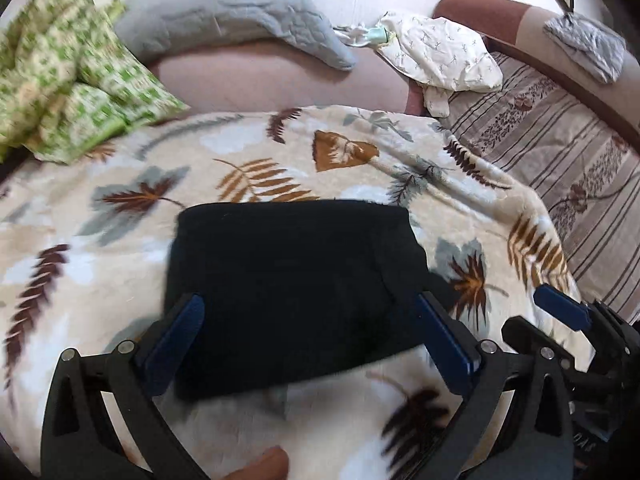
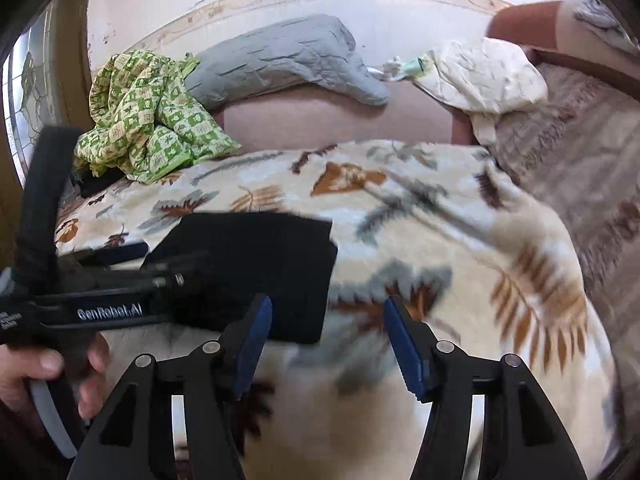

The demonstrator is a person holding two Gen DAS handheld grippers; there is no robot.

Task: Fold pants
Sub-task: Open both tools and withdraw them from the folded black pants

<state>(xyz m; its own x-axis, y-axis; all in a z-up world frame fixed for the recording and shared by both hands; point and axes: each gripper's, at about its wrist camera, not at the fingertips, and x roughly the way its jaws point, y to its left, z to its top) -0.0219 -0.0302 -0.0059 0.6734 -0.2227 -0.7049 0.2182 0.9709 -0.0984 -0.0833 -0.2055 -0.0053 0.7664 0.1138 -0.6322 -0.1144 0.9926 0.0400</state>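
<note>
- I am holding my left claw [image 1: 308,332] low over the bed, its blue-padded jaws standing wide apart and gripping nothing, with the near part of the pants lying between them.
- I am hovering my right claw [image 2: 328,344] just to the right of that bundle, jaws also spread and empty; its left pad [image 2: 252,344] is showing in front of the pants' right edge, and I cannot tell whether it is touching.
- My left hand [image 2: 48,372] is wrapping the handle of its tool.
- The black pants [image 1: 292,288] are lying folded into a compact, flat rectangle on the leaf-print blanket [image 1: 120,216].
- Behind, a green checked cloth [image 2: 148,120], a grey quilted pillow [image 1: 240,20] and a cream garment [image 1: 444,52] are resting near the wall.
</note>
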